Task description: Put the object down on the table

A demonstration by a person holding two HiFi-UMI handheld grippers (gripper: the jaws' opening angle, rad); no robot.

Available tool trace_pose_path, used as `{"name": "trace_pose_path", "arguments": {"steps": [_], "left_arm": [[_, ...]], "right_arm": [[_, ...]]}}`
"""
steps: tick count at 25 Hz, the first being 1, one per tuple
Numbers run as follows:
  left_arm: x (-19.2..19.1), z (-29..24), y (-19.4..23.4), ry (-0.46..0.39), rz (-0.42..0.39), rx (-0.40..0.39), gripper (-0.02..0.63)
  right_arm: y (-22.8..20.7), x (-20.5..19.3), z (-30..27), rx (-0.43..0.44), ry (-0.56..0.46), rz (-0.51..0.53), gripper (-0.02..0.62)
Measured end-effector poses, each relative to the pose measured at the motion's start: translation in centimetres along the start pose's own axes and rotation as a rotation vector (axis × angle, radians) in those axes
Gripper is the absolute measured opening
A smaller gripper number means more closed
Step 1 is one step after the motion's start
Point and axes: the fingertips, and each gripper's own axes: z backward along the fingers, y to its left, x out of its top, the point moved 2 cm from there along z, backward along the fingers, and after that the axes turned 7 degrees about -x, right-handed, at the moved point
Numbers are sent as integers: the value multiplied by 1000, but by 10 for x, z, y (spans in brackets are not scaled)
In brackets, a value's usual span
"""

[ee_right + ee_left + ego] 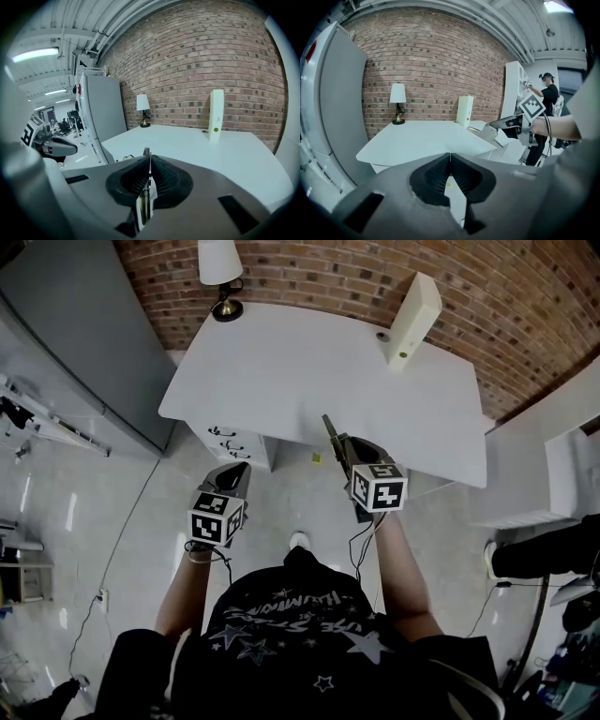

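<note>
My right gripper (341,452) is shut on a thin flat metallic strip (330,434) that sticks out forward past the fingertips, over the near edge of the white table (281,371). In the right gripper view the strip (146,153) stands on edge between the closed pads (159,180). From the left gripper view, the right gripper (506,125) and its strip (480,132) hang just above the table's right part. My left gripper (236,471) is shut with nothing in it, held short of the table's front edge; its pads (461,176) meet at the tip.
A lamp (221,277) stands at the table's far left corner and a tall white box (412,320) at the far right, against a brick wall. Drawers (225,439) sit under the table. A grey cabinet (66,334) is at left, white shelves (562,474) at right.
</note>
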Motion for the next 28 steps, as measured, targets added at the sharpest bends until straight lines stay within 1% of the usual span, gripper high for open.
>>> {"name": "trace_pose_path", "arguments": {"steps": [3, 6, 11, 16, 19, 22, 28], "left_arm": [[14, -19, 5, -8, -3, 31, 20], [24, -31, 11, -18, 6, 64, 20], [30, -37, 22, -6, 24, 107, 20], [27, -41, 36, 10, 37, 137, 20], [29, -48, 49, 19, 37, 138, 20], [37, -58, 67, 21, 31, 120, 20], [60, -85, 117, -4, 21, 95, 20]], "right_arm": [[-17, 13, -23, 25, -8, 8, 12], [-25, 24, -43, 60, -11, 28, 12], [-26, 37, -67, 104, -8, 33, 12], [-18, 34, -87, 139, 12, 37, 12], [-15, 33, -97, 148, 24, 32, 11], [-14, 37, -110, 127, 34, 49, 12], [-8, 55, -148, 108, 58, 90, 12]]}}
